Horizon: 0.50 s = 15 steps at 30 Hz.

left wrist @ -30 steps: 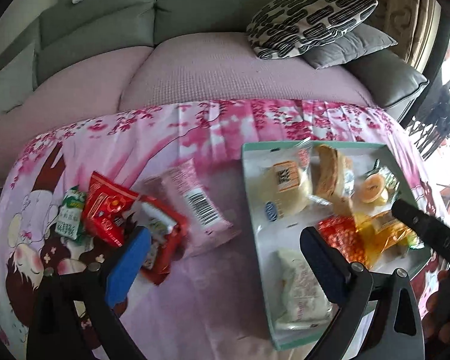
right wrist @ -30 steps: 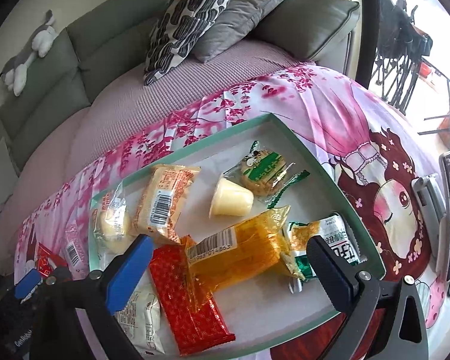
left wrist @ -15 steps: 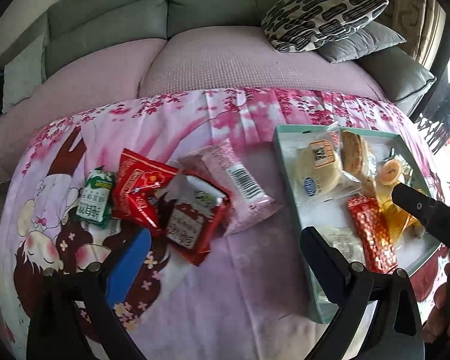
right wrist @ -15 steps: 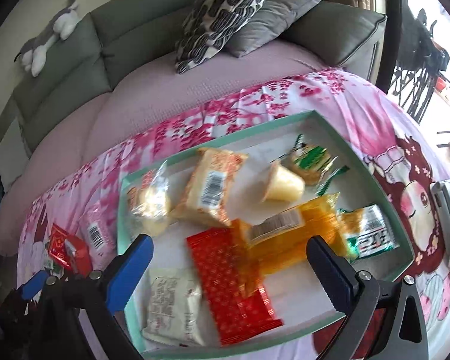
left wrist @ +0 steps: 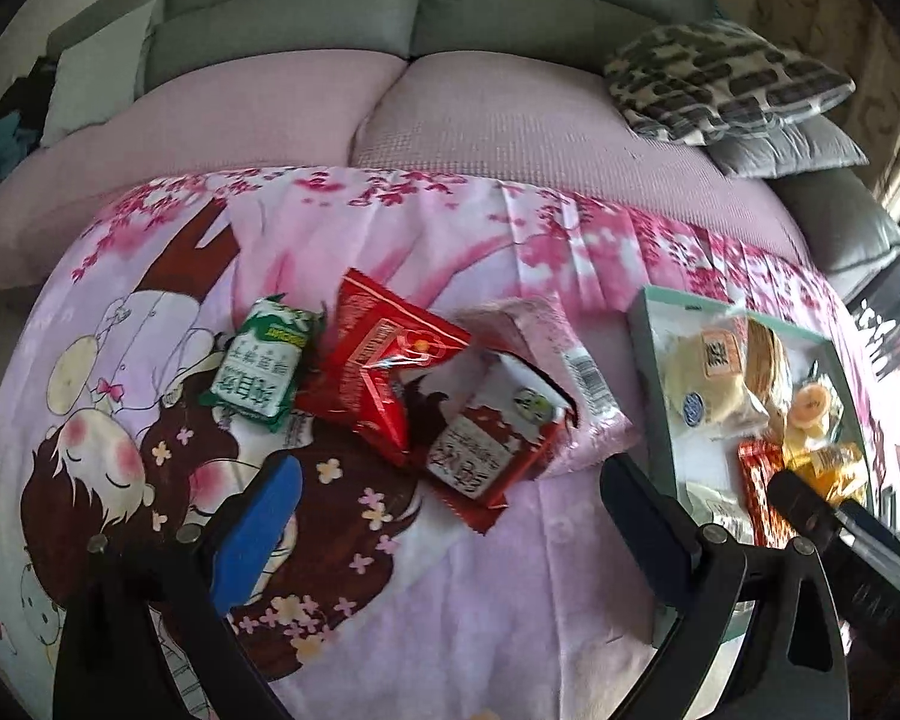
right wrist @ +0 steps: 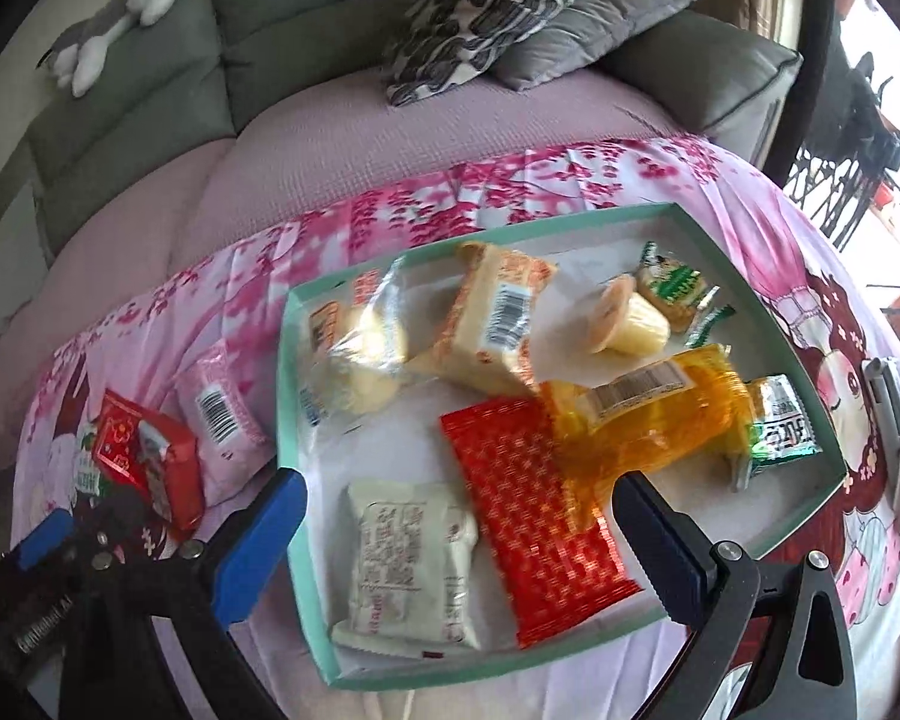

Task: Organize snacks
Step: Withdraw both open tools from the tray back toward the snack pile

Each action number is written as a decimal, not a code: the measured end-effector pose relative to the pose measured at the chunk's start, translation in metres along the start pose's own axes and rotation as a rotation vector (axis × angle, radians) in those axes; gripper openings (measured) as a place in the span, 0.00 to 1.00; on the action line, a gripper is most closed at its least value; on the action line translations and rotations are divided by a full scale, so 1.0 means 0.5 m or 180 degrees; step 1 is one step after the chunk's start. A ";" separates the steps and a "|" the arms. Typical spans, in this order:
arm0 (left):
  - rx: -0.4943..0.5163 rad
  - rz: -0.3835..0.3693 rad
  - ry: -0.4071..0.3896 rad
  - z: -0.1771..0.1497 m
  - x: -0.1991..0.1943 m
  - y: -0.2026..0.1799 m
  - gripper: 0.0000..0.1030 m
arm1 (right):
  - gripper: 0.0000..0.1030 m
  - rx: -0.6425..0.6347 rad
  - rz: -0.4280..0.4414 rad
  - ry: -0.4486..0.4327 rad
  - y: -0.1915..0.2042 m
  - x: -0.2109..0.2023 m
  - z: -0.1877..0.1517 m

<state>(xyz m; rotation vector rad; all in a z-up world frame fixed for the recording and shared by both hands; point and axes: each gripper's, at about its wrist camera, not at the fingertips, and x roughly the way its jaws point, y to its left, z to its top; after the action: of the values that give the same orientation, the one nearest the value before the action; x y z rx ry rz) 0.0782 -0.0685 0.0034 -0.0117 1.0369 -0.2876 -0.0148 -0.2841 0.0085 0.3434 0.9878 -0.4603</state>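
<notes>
left wrist view: we see the left gripper [left wrist: 450, 501] with its two fingers spread wide and nothing between them, held above the pink printed cloth [left wrist: 462, 618]. four loose snacks lie in a cluster on the cloth ahead of the fingers. from left to right they are a green packet [left wrist: 258, 381], a red packet [left wrist: 384, 360], a red-and-white packet [left wrist: 489, 441] and a pink packet [left wrist: 564, 372]. the red-and-white packet overlaps the pink packet and touches the red packet. the green packet sits just beside the red packet. the tray [left wrist: 651, 360] lies to the right of the cluster, near the pink packet, with wrapped snacks inside. a grey sofa [left wrist: 426, 6] and a patterned cushion [left wrist: 726, 81] stand behind the cloth.

right wrist view: we see the right gripper [right wrist: 456, 543] with its fingers also wide apart and holding nothing, poised over the near part of the tray [right wrist: 288, 396]. inside the tray lie a cream packet [right wrist: 408, 576], a red foil packet [right wrist: 534, 516], an orange packet [right wrist: 642, 426] overlapping the red foil packet, a green-and-white packet [right wrist: 780, 432], a jelly cup [right wrist: 630, 324] on its side, a small green sweet [right wrist: 672, 288] and two wrapped cakes [right wrist: 492, 318]. the loose cluster on the cloth shows left of the tray, with the left gripper's blue finger [right wrist: 45, 537] near it. a plush toy [right wrist: 114, 6] rests on the sofa back.
</notes>
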 end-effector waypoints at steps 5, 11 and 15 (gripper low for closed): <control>-0.0265 0.0047 -0.0050 0.012 -0.007 0.054 0.97 | 1.00 -0.0120 0.0048 -0.0017 0.037 -0.005 -0.008; -0.0489 0.0191 -0.0142 0.021 -0.015 0.120 0.97 | 1.00 -0.0270 0.0124 -0.0014 0.083 -0.003 -0.019; -0.0623 0.0211 -0.0164 0.023 -0.013 0.158 0.97 | 0.99 -0.0407 0.0178 0.0006 0.118 -0.001 -0.030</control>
<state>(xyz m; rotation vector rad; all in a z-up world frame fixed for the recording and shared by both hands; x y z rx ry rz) 0.1029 0.0076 0.0034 -0.1603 1.0090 -0.1241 0.0052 -0.2265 0.0053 0.2557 1.0018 -0.3445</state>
